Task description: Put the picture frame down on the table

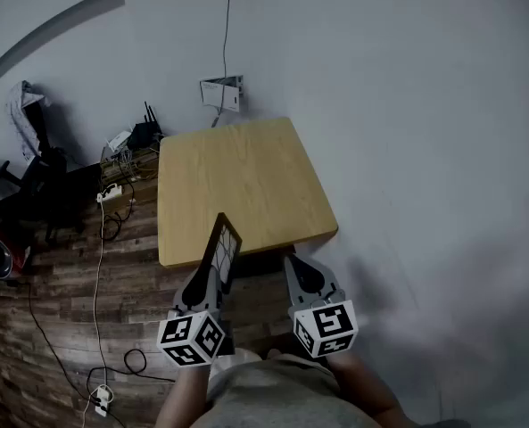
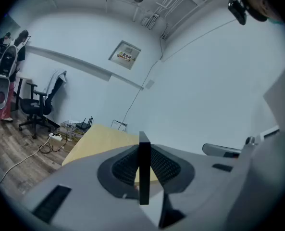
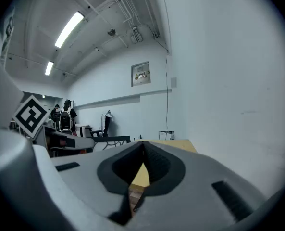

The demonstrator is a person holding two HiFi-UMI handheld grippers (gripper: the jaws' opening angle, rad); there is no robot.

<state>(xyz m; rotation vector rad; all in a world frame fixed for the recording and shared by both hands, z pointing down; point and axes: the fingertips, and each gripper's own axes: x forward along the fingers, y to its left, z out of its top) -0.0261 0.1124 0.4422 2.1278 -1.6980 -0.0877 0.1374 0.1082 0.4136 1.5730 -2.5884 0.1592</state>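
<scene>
A dark picture frame [image 1: 222,249] stands on edge above the near rim of the light wooden table [image 1: 246,181], pinched in my left gripper [image 1: 212,275]. In the left gripper view the picture frame [image 2: 144,166] shows as a thin black slab between the shut jaws, with the table [image 2: 100,137] beyond it. My right gripper [image 1: 297,273] hovers beside it at the table's near right edge, jaws shut and empty; in the right gripper view its tips [image 3: 142,145] meet in front of the table [image 3: 176,145].
A wooden floor [image 1: 86,283] with cables and a power strip [image 1: 111,193] lies left of the table. A router [image 1: 144,134] and clutter sit by the far left corner. A dark office chair [image 1: 32,181] is further left. White wall [image 1: 407,150] runs close on the right.
</scene>
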